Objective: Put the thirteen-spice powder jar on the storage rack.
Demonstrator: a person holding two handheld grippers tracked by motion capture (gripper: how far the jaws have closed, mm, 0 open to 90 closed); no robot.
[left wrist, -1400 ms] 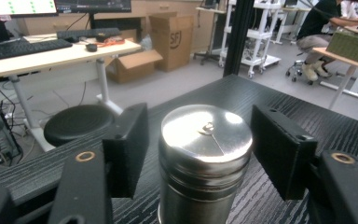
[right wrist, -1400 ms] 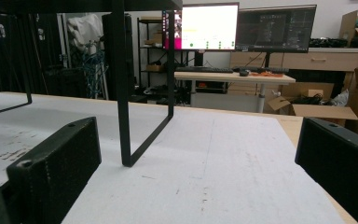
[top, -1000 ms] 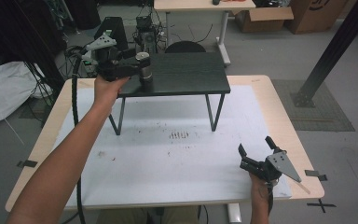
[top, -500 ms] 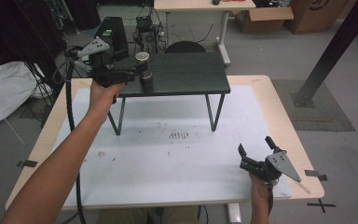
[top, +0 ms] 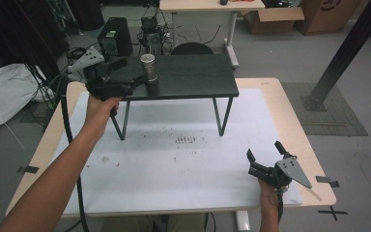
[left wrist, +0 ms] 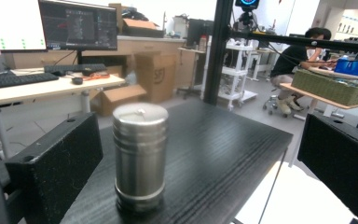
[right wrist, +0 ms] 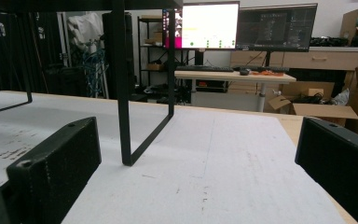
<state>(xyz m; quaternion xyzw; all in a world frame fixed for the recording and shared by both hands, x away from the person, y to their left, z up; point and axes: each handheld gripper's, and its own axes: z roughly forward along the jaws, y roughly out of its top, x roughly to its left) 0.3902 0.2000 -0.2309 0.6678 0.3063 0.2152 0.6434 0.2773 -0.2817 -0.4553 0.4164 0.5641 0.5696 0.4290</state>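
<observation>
Silver ribbed metal canister (top: 148, 67), cylindrical, with flat lid: upright on the left part of the small black wood-grain raised shelf (top: 198, 79) with thin black metal legs; the shelf stands on the white mat (top: 174, 164) that covers the light wooden counter (top: 314, 159). Left claw (top: 136, 82), black, with grey three-cornered plate on top and a thick black cable trailing down past the forearm: held at shelf height at the shelf's left end, jaws spread wide and pointed toward the canister. In the left gripper view the canister (left wrist: 140, 156) sits between the two black jaws, nearer the left-hand one, touching neither. Right claw (top: 265, 155), black, with grey plate: held low at the near right corner of the mat, well apart from the shelf, jaws spread open with nothing between them. In the right gripper view its jaws frame bare white mat (right wrist: 205, 172), with one thin black shelf leg (right wrist: 123, 93) standing ahead. Surroundings: grey floor, cardboard boxes (top: 275, 19) behind, a second desk with monitors (right wrist: 237, 25), a person seated at a far bench (left wrist: 298, 60) in the left gripper view
</observation>
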